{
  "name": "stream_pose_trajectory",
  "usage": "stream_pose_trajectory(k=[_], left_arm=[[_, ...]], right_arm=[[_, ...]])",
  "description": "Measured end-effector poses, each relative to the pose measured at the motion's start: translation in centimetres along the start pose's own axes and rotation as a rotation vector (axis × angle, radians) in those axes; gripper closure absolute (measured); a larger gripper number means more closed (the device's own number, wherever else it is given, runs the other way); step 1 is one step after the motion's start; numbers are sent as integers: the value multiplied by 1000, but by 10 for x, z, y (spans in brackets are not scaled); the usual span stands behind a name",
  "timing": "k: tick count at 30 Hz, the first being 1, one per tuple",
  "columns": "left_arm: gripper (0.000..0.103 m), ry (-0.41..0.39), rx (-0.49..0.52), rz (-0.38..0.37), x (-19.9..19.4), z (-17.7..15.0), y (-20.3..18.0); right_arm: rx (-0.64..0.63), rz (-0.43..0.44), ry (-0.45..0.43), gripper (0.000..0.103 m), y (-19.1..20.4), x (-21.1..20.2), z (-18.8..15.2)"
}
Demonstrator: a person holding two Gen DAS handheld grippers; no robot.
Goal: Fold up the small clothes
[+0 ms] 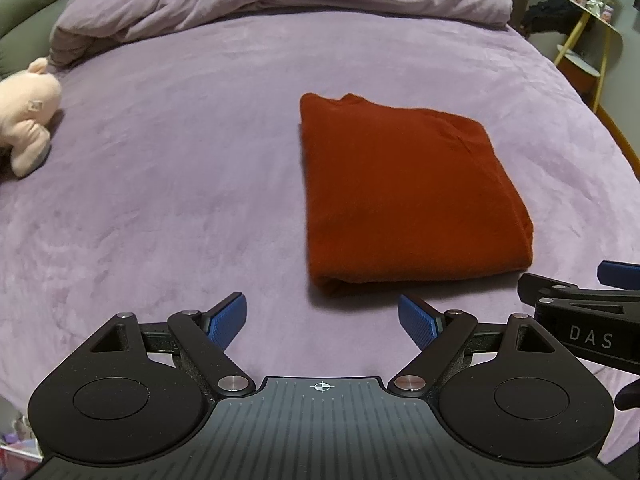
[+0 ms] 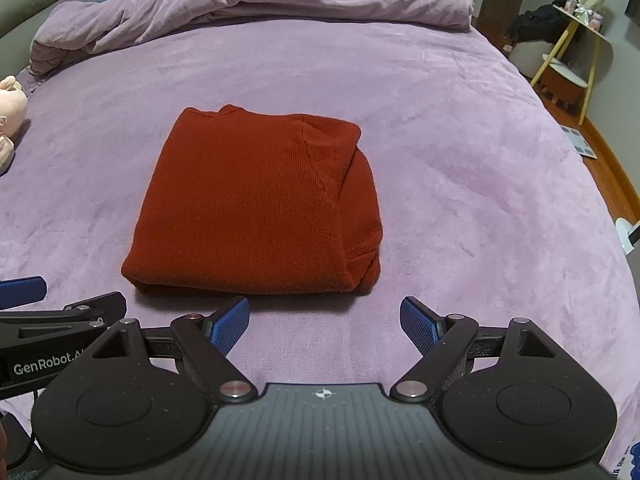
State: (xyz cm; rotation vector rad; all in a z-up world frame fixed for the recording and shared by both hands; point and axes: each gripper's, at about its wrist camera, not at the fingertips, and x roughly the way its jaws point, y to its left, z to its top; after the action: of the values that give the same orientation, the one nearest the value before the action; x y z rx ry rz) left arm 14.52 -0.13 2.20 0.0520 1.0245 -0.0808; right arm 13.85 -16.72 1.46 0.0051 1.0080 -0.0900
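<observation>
Rust-red folded sweater (image 2: pixel 256 208) lies just beyond both spread, empty tongs (image 2: pixel 324 322).

left gripper (image 1: pixel 322 322) jaws apart, empty | folded red sweater (image 1: pixel 404 196) on bed (image 1: pixel 160 160)

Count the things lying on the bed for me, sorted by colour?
Red: 1, the folded sweater
Purple: 1, the bunched duvet at the far end
Pink: 1, the plush toy at the left edge
Total: 3, all on the bed
</observation>
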Motion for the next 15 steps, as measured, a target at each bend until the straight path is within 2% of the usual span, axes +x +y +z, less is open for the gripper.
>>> stream_pose_trajectory(k=[15], left_arm=[[15,-14,2,-6,-5,1,-2]], right_arm=[[-4,1,-9,20,-1,-3,1]])
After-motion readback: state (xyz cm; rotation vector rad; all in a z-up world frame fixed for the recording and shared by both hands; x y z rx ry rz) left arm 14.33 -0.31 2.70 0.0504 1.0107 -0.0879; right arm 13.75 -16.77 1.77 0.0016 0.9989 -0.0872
